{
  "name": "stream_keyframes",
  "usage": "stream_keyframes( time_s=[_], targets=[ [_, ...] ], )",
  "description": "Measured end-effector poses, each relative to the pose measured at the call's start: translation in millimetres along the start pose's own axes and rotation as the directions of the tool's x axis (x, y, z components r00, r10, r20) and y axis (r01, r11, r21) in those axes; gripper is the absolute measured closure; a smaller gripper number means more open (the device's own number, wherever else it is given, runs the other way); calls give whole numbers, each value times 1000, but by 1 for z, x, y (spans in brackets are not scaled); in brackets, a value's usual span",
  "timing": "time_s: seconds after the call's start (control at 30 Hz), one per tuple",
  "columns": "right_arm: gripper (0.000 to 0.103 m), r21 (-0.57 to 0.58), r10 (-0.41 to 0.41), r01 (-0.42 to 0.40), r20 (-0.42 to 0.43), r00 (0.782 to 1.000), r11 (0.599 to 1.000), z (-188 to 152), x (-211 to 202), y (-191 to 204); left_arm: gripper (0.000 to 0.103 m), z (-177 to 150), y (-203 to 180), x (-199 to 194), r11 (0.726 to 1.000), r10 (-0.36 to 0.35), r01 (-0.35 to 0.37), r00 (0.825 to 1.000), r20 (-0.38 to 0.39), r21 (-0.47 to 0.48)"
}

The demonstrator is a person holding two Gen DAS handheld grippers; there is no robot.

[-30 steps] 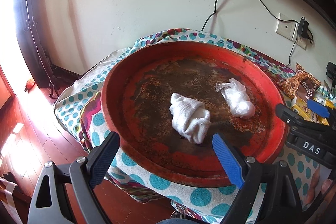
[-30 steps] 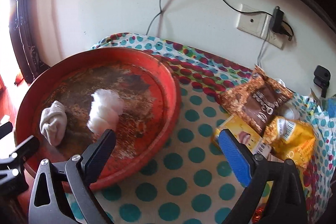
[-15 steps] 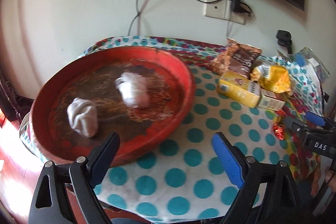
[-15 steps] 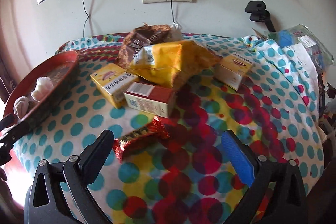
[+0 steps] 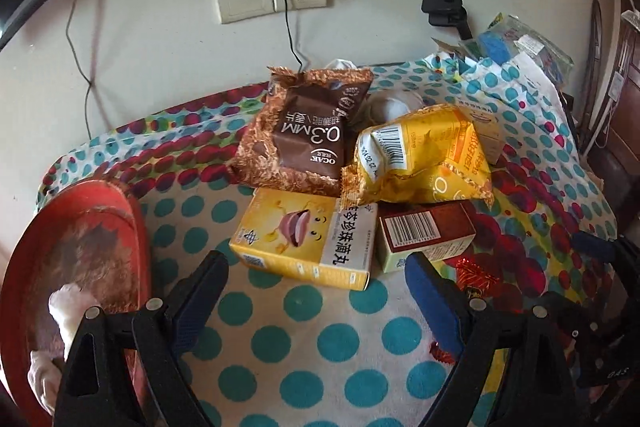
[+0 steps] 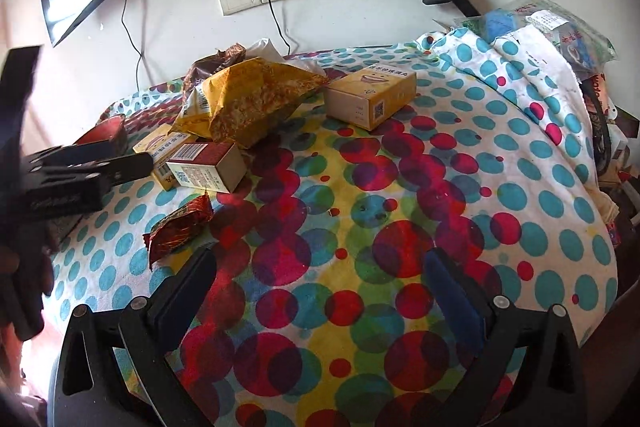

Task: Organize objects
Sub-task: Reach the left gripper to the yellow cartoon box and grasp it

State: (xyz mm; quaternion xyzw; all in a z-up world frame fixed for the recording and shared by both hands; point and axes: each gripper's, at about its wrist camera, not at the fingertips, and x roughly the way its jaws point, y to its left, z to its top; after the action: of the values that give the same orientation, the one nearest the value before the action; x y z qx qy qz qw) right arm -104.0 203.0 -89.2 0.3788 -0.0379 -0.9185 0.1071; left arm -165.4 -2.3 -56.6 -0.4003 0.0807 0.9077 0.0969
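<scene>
The left gripper point(image 5: 316, 291), jaws wide and empty, has the yellow box point(image 5: 308, 243) just ahead between them, long axis crosswise; the right gripper point(image 6: 320, 291), jaws also agape, sits farther off.

Both wrist cameras look steeply down along their fingers, close over the table point(image 5: 340, 343), facing the wall at 12 o'clock. They share the yellow bag point(image 5: 420, 155) point(image 6: 256, 99) and boxes point(image 5: 308, 243) point(image 6: 208, 165).
</scene>
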Motion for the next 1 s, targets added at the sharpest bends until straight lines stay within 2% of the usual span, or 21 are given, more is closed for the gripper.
stream_keyframes(
  time_s=[0.17,0.27,0.47,0.67,0.77,0.9,1.0],
  targets=[
    [0,-25,19,-19,-8,1000,1000,1,2,3,11,10,-9,26,992,8,1,997,-74,123],
    [0,-37,19,-19,-9,1000,999,1,3,4,9,11,-14,36,980,50,-33,995,-81,198],
    [0,-74,0,0,-2,1000,997,0,5,8,8,20,-10,50,967,68,-40,992,-103,250],
    [0,-88,-21,21,5,1000,996,-1,7,11,0,34,7,67,979,29,11,980,-198,202],
    [0,-96,-24,25,9,1000,995,-2,7,11,0,34,15,71,991,5,23,978,-207,134],
    [0,-113,-38,39,9,999,993,-2,8,13,1,27,29,75,998,-63,65,975,-214,2],
    [0,-112,-31,32,9,999,993,-2,7,12,5,24,27,67,996,-87,88,977,-193,-5]
  ],
)
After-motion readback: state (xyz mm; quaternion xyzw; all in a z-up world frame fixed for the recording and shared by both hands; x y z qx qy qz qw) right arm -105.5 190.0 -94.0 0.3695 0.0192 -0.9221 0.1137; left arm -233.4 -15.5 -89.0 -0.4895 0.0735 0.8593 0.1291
